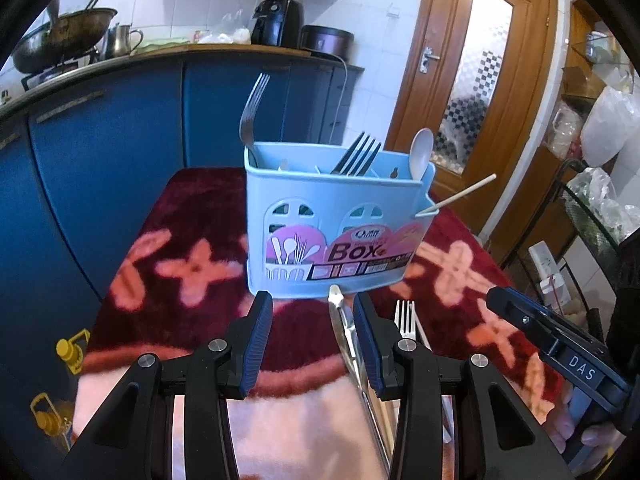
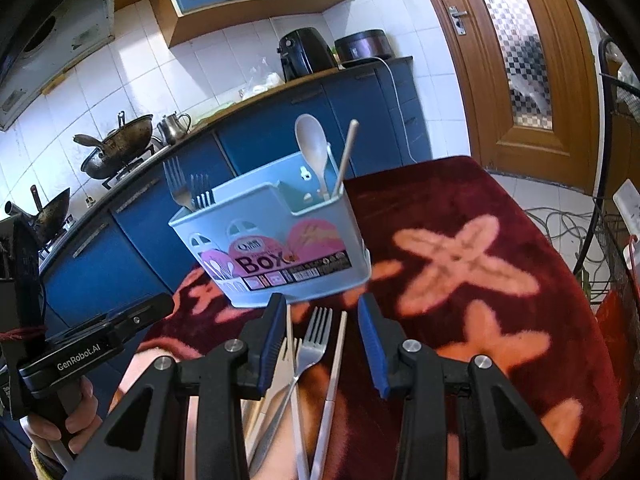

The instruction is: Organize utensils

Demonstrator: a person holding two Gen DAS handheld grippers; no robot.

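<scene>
A light blue utensil box (image 1: 336, 220) stands on a dark red flowered cloth (image 1: 192, 248); it also shows in the right wrist view (image 2: 276, 240). It holds forks (image 1: 356, 156), a white spoon (image 1: 420, 152) and a chopstick (image 1: 460, 196). My left gripper (image 1: 313, 312) is open and empty just before the box, with a metal knife (image 1: 348, 336) lying between its fingers. My right gripper (image 2: 322, 316) is open above loose utensils on the cloth: a fork (image 2: 312, 344), a chopstick (image 2: 332, 384) and a knife (image 2: 276, 380).
Blue kitchen cabinets (image 1: 120, 140) with woks and an air fryer (image 1: 276, 20) stand behind the table. A wooden door (image 1: 472, 80) is to the right. A wire rack with bags (image 1: 592, 200) stands at the right edge. Yellow-capped bottles (image 1: 68, 352) sit on the floor at left.
</scene>
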